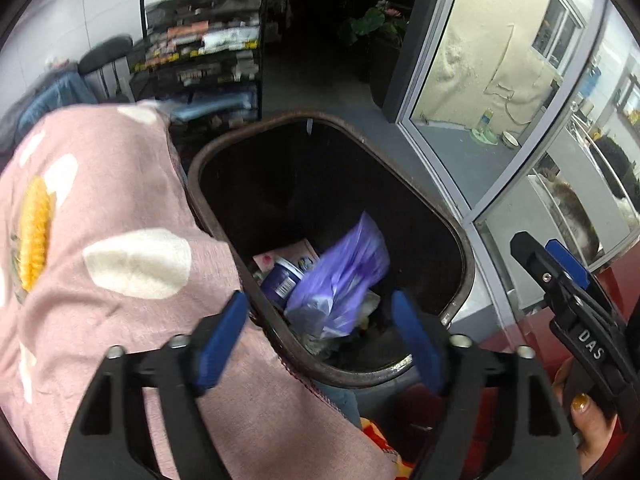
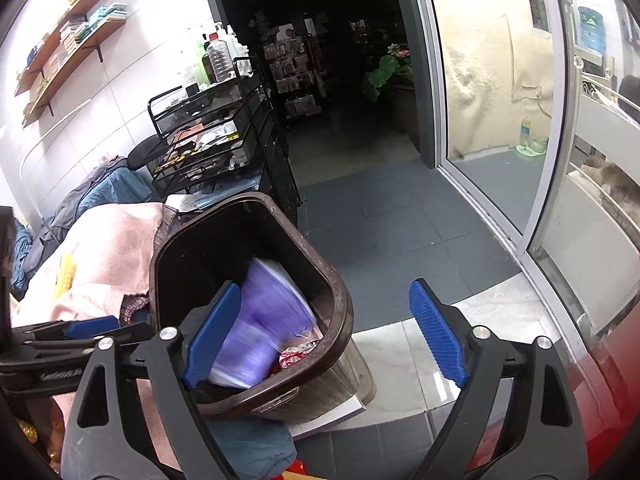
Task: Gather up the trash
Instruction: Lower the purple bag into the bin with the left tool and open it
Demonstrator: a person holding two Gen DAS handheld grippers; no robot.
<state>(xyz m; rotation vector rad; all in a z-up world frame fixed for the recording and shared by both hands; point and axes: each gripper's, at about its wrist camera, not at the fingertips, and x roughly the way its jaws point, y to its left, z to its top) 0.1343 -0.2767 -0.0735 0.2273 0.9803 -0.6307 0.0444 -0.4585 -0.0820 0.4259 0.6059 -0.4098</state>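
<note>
Both grippers stand open and empty: your left gripper (image 1: 320, 336) hangs directly over the near rim of the brown bin (image 1: 466, 272), your right gripper (image 2: 326, 332) just beside it. A purple bag (image 1: 344, 276) lies inside the bin, below the left jaws, tilted on other rubbish, long axis running away from you. Your left hand is nearer.

Dark brown plastic bin (image 1: 466, 268), rim scuffed and dull. Glossy purple plastic bag (image 1: 344, 276), crinkled. Soft pink cloth blanket (image 1: 112, 208), matt and fuzzy. Ribbed blue rubbery pads on matt black plastic fingers (image 2: 438, 338). Black wire-mesh metal rack (image 2: 208, 136).
</note>
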